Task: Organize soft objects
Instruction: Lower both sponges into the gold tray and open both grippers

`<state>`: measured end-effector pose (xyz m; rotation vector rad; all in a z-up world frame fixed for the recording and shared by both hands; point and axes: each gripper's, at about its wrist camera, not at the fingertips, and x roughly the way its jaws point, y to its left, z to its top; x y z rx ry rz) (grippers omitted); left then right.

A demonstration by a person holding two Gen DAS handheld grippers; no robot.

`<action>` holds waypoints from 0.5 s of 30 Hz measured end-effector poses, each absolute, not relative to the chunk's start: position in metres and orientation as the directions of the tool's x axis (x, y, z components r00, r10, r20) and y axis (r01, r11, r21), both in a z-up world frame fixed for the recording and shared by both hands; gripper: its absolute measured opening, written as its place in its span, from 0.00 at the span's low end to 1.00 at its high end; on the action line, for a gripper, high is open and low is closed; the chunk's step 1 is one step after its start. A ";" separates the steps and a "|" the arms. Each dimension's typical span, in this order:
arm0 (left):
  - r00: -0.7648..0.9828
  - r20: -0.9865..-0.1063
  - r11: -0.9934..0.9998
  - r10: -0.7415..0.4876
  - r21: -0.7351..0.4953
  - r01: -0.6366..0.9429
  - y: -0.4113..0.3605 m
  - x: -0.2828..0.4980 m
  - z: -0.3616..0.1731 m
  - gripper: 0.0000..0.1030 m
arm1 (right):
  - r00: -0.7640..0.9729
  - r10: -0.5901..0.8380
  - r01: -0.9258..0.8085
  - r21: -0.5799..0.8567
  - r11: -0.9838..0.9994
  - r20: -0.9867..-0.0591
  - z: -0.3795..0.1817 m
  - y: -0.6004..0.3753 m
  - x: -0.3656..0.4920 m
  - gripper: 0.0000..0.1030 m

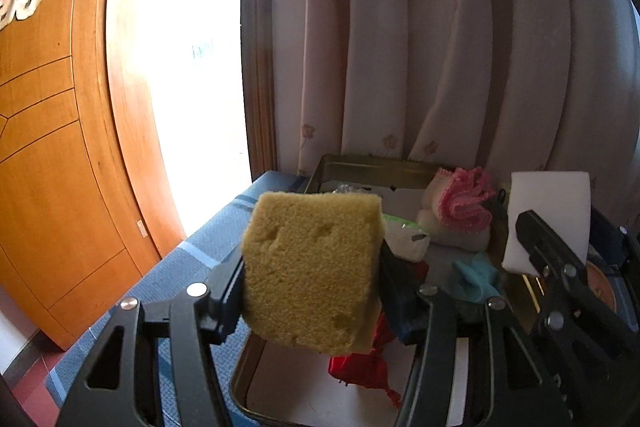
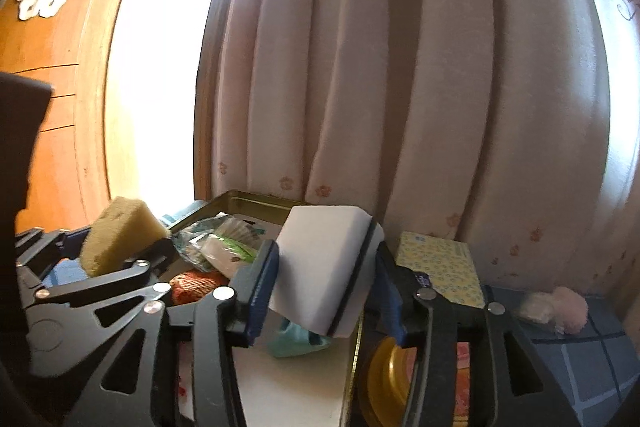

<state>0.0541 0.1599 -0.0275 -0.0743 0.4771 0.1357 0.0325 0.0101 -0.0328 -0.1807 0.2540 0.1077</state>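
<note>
Yellow porous block sponge [image 1: 312, 271] sits clamped in the left gripper [image 1: 310, 291], pads pressing its two side faces, lifted clear above the near-left corner of the shallow gold metal tray [image 1: 372, 163]. Its long axis runs roughly up-down between the pads, tilted a bit. White smooth foam block [image 2: 324, 267] is pinched the same way in the right gripper [image 2: 320, 281], held over the tray's right edge, long axis leaning up and away from the tongs. So both tongs are narrowed onto a soft thing, neither free.

Inside the tray: red crumpled cloth [image 1: 368, 367] near the front, teal crumpled cloth [image 1: 478, 279] towards the right, pink frilly knit cloth [image 1: 466, 203] on a pale pad further back, clear plastic packets [image 2: 216, 243] towards the back-left, orange twine ball [image 2: 196, 285] mid-left. White bare floor of the tray shows at the front, approx the only open spot.

Right of the tray: yellow patterned tissue box [image 2: 440, 267] touching or just beside its rim, can't tell which; further right on the blue checked tablecloth [image 2: 592, 367] a fluffy pink pom-pom [image 2: 570, 309].

My guess: left hand is nearer the bare front patch, so the sponge drops straight down there; the foam needs to come leftward in over the rim. Curtain behind the tray, table edge left of it, little slack there.
</note>
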 end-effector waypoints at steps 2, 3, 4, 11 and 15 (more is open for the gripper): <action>0.875 -0.470 0.987 0.114 -0.050 -0.156 0.163 0.053 -0.028 0.56 | 0.961 0.098 -0.142 -0.159 0.977 -0.257 -0.033 0.010 0.032 0.57; 0.874 -0.472 0.986 0.114 -0.054 -0.158 0.163 0.054 -0.028 0.56 | 0.962 0.103 -0.145 -0.153 0.978 -0.254 -0.033 0.009 0.033 0.60; 0.873 -0.474 0.985 0.114 -0.059 -0.161 0.164 0.054 -0.028 0.56 | 0.962 0.109 -0.147 -0.140 0.979 -0.250 -0.033 0.007 0.031 0.66; 0.877 -0.466 0.987 0.120 -0.038 -0.156 0.159 0.052 -0.028 0.57 | 0.983 0.069 -0.072 -0.011 0.997 -0.170 -0.029 -0.024 0.018 0.79; 0.878 -0.463 0.989 0.122 -0.014 -0.145 0.153 0.054 -0.028 0.59 | 0.998 -0.032 0.035 0.049 0.998 -0.061 -0.024 -0.041 -0.005 0.87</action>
